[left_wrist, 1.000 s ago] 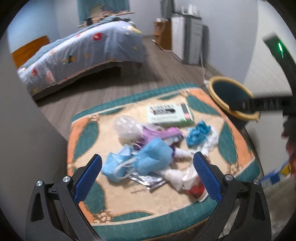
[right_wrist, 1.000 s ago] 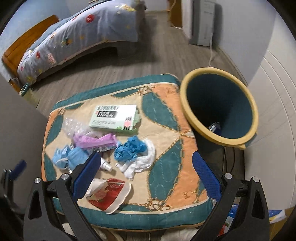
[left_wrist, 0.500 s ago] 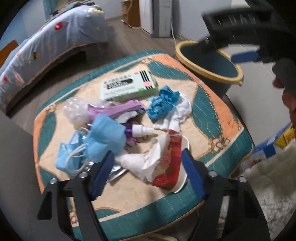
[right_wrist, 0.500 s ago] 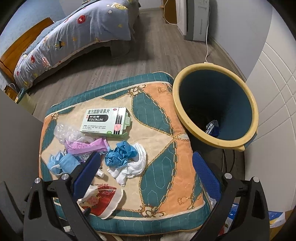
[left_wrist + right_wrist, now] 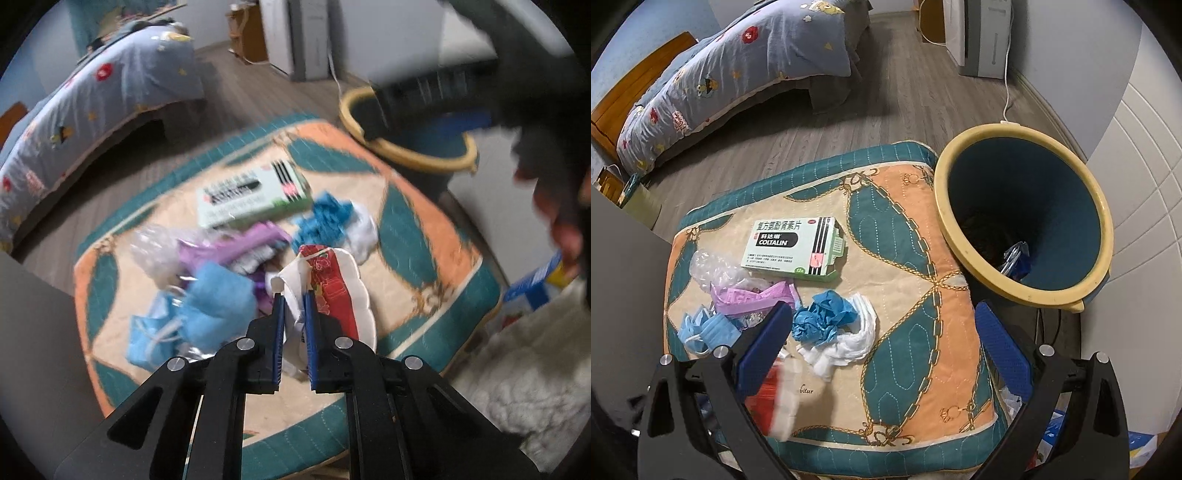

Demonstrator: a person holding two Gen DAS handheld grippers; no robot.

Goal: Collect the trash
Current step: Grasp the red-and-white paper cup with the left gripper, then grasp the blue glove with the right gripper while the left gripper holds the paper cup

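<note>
The left tool (image 5: 294, 295) is clamped on the red-and-white paper wrapper (image 5: 334, 291) near the quilted cushion's (image 5: 916, 332) front edge, blue masks (image 5: 207, 314) beside; the right tool (image 5: 882, 332) is held apart.

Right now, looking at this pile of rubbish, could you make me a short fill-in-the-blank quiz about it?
1. The left claw is shut on the red and white ____.
2. The medicine box lies on the quilted ____.
3. The right claw holds ____.
4. The trash bin has a ____ rim.

Missing words: wrapper; cushion; nothing; yellow
</note>
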